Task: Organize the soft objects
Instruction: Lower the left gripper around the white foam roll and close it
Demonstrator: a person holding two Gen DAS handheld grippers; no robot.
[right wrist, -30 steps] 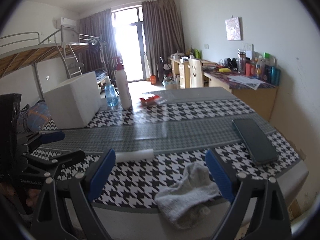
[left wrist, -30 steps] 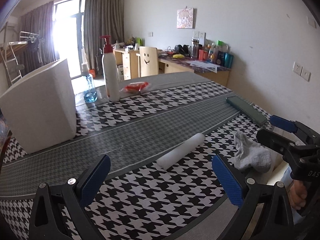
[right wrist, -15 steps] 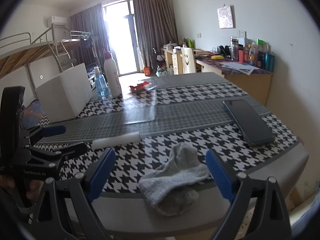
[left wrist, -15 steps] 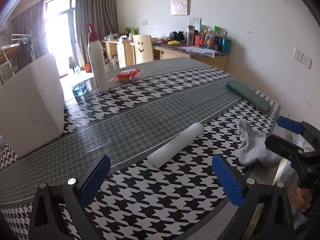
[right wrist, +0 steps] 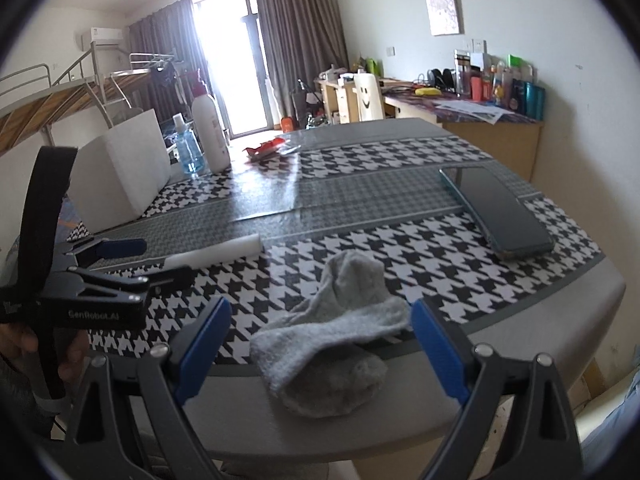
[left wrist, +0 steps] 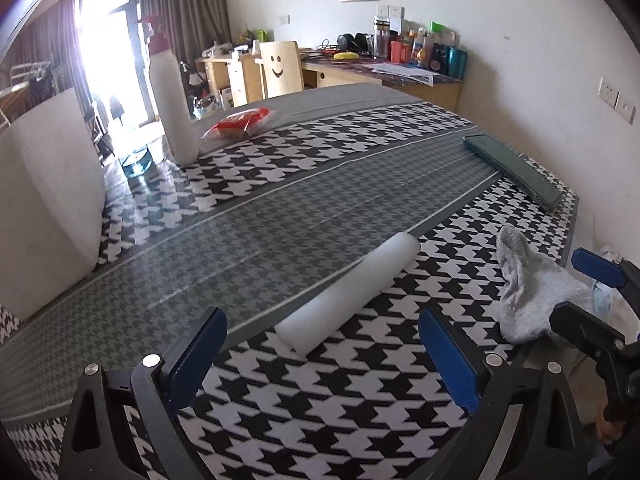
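Right wrist view: one grey sock (right wrist: 336,328), one foam roll (right wrist: 218,255), both grippers (right wrist: 316,344) agape.

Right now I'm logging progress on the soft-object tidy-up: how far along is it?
Nothing looks sorted yet. The grey sock lies crumpled at the table edge, and the white foam roll lies loose on the cloth. In hand: nothing; the right gripper is open with the sock between its fingers, the left gripper open facing the roll. Left: grasp both and put them away.
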